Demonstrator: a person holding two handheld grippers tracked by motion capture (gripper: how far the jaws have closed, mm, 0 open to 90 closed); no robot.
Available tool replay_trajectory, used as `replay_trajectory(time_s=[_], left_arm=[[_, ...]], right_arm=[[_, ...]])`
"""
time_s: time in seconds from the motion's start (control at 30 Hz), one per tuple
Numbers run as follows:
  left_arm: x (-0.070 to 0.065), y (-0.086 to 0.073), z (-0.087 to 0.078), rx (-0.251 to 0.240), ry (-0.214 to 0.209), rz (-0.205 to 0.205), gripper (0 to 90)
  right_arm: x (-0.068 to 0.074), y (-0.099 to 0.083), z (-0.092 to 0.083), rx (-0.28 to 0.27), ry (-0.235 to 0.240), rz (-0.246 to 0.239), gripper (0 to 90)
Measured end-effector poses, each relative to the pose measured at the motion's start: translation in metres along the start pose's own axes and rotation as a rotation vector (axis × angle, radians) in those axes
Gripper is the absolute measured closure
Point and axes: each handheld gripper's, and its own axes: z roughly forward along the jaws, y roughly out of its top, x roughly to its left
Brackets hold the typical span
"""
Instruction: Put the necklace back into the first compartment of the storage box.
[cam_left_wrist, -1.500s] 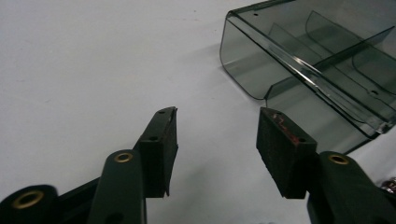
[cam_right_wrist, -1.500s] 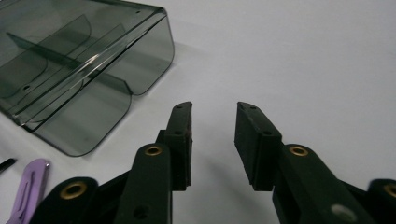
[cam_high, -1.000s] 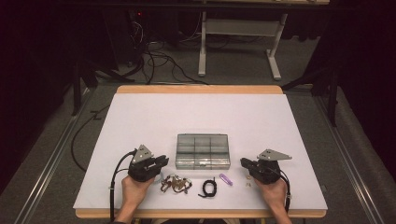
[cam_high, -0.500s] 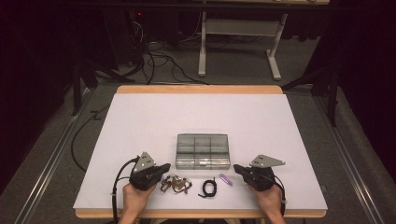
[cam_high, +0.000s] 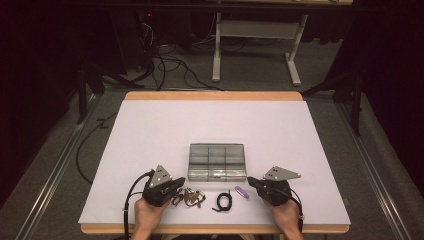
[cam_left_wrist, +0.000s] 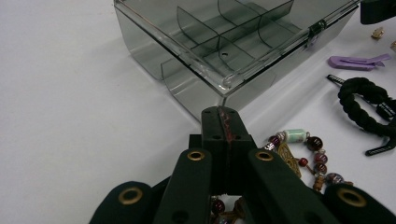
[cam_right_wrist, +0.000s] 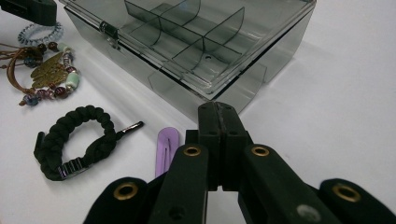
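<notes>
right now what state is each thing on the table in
clear compartment box: lid shut, latch closed, compartments look empty
left gripper: shut, holding nothing, poised over the bead jewellery
right gripper: shut, holding nothing
black braided bracelet: loose on the table, looped
purple hair clip: flat on the table, beside the right gripper
bead jewellery: tangled heap on the table

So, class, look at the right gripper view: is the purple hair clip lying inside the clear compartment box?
No, the purple hair clip lies on the white table in front of the closed clear compartment box, outside it.
</notes>
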Motion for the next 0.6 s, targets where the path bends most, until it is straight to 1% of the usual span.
replay_trajectory(time_s=[0.13,0.17,0.27,0.33,0.37,0.47,0.6], left_arm=[[-0.0025,-0.0007,0.0031,0.003,0.001,0.005,89.9],[-0.003,-0.001,0.0038,0.001,0.001,-0.001,89.9],[-0.0046,-0.0021,0.0055,0.004,0.004,0.002,89.8],[-0.0064,-0.0034,0.0066,0.004,0.013,0.017,89.8],[-0.0073,-0.0038,0.0072,0.002,0.013,0.018,89.8],[-0.0092,-0.0037,0.0084,-0.004,0.009,0.01,89.7],[-0.0095,-0.003,0.0086,-0.001,0.01,0.014,89.7]], right_arm=[[0.001,0.0007,0.0011,0.007,0.004,0.0,90.0],[0.0013,0.0009,0.0013,0.008,0.005,0.002,90.0],[0.0018,0.0019,0.0012,0.007,0.007,-0.006,90.0],[0.0022,0.0024,0.0011,0.006,0.006,-0.008,90.0],[0.0023,0.0026,0.0011,0.006,0.007,-0.007,90.0],[0.0028,0.0031,0.0014,0.006,0.006,-0.007,90.0],[0.003,0.0039,0.0021,0.003,0.007,-0.008,90.0]])
